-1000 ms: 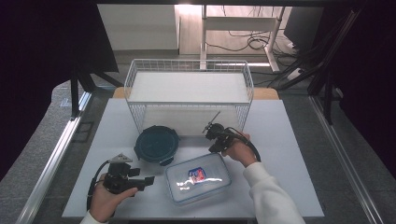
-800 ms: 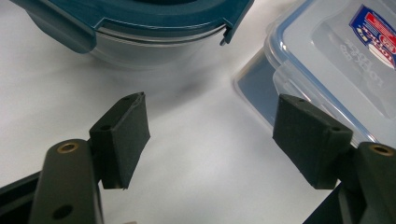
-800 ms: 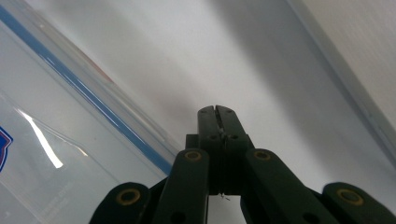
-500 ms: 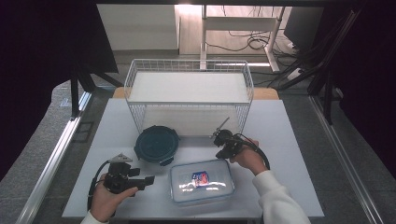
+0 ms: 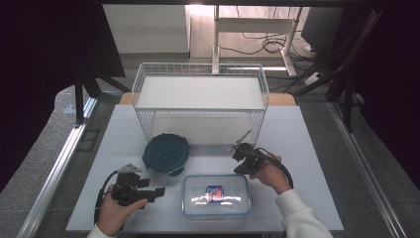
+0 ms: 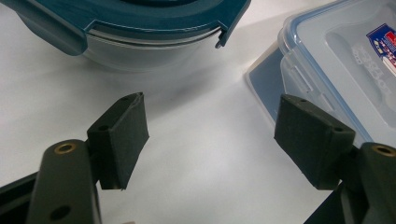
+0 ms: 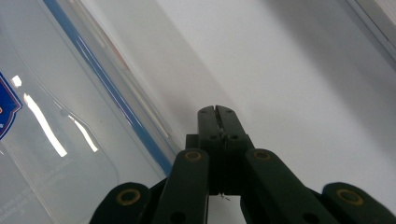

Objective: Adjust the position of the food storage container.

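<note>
Right gripper [image 5: 236,147] has shifted right off the clear lidded container [image 5: 216,195], jaws clenched on nothing. Left gripper [image 5: 159,191] sits released beside it. Round teal-lidded bowl [image 5: 166,153] just behind. Both untouched; wire basket [image 5: 200,70] apparently empty.

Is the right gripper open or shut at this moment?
Shut. In the right gripper view, the right gripper has its two black jaws pressed together with nothing between them, beside the clear rectangular container.
</note>
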{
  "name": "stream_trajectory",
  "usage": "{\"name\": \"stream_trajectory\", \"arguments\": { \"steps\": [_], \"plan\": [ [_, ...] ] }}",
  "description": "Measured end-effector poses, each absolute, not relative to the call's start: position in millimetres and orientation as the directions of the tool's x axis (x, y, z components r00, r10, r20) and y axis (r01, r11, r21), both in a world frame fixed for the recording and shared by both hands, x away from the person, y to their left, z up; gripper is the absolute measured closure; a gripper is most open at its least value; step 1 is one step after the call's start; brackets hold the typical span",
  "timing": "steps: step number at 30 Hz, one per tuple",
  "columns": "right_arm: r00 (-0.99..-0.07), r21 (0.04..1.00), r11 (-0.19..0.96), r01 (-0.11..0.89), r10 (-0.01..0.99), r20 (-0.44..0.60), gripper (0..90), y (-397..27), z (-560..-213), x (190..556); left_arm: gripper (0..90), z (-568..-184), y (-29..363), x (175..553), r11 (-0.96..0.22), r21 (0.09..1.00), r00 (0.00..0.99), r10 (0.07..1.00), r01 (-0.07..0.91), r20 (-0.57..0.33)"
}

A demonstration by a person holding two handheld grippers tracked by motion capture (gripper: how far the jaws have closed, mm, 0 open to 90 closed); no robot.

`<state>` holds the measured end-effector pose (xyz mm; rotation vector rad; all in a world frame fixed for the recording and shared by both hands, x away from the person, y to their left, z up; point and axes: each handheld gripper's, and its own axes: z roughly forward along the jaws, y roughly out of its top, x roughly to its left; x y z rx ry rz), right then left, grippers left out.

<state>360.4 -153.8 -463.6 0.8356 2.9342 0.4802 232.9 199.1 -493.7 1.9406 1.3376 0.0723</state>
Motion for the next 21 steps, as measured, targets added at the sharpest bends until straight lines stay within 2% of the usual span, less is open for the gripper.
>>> {"name": "stream_trajectory", "arguments": {
  "steps": [8,10,14,18,19,21],
  "plan": [
    [-0.843,0.318,0.795,0.516,0.538,0.02,89.0,-157,-463,359,24.9,-493,199,232,-0.156,0.616,0.451,0.817,0.772,-0.359],
    [-0.816,0.364,0.759,0.539,0.577,0.005,88.9,-163,-456,360,24.5,-492,200,232,-0.148,0.622,0.452,0.814,0.769,-0.365],
    [-0.767,0.519,0.642,0.565,0.64,0.043,88.9,-179,-437,350,23.3,-489,199,231,-0.141,0.63,0.452,0.813,0.764,-0.367],
    [-0.736,0.61,0.548,0.572,0.671,0.088,88.3,-193,-431,331,22.2,-487,197,230,-0.144,0.635,0.459,0.81,0.759,-0.365],
    [-0.728,0.624,0.527,0.577,0.678,0.101,83.9,-196,-431,326,21.9,-486,197,230,-0.142,0.637,0.459,0.809,0.758,-0.366],
    [-0.712,0.652,0.487,0.581,0.692,0.118,68.2,-202,-432,316,21.3,-484,198,229,-0.135,0.642,0.456,0.811,0.755,-0.367]
  ]
}}
